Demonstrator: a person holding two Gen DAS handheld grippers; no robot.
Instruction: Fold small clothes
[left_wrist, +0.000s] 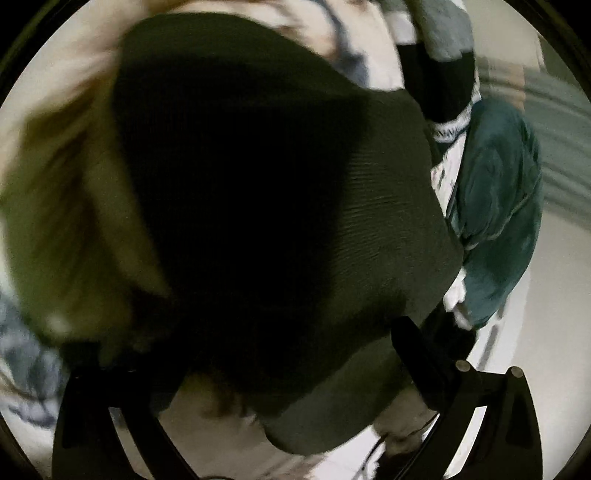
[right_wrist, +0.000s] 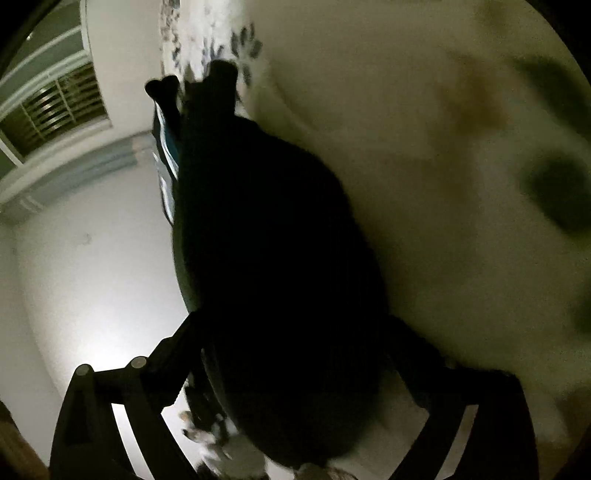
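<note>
1. Dark olive knit (left_wrist: 258, 206) fills the left wrist view and hangs in front of the lens. In the right wrist view the same knit (right_wrist: 280, 258) is a black mass between the fingers.
2. Left tongs (left_wrist: 258, 373): both fingers visible and set wide, cloth bunched between them. Can't tell whether the pads are pinching it or it is just draped there.
3. Right tongs (right_wrist: 295, 369): jaws spread wide, knit lying between them, pads don't appear to press it. Looks like a release or a re-grip, my read only.
4. To do this step well: find an edge or corner before closing, not the bulk. Pinch a single layer, keep both grips level, and pull the fabric taut so the fold line runs straight.
5. Lay it flat first; folding a hanging wad will skew it.
6. Teal garment (left_wrist: 495, 206) lies to the right, near the knit. Leave it out of the grab.
7. Surface: pale sheet (right_wrist: 424, 184) with dark blurred patches, grey floral print (right_wrist: 221, 44) at the far edge. Reads as a bed, not certain.
8. Room: white wall (right_wrist: 92, 277), window with slats (right_wrist: 59, 107) upper left. Dim light, heavy blur.
</note>
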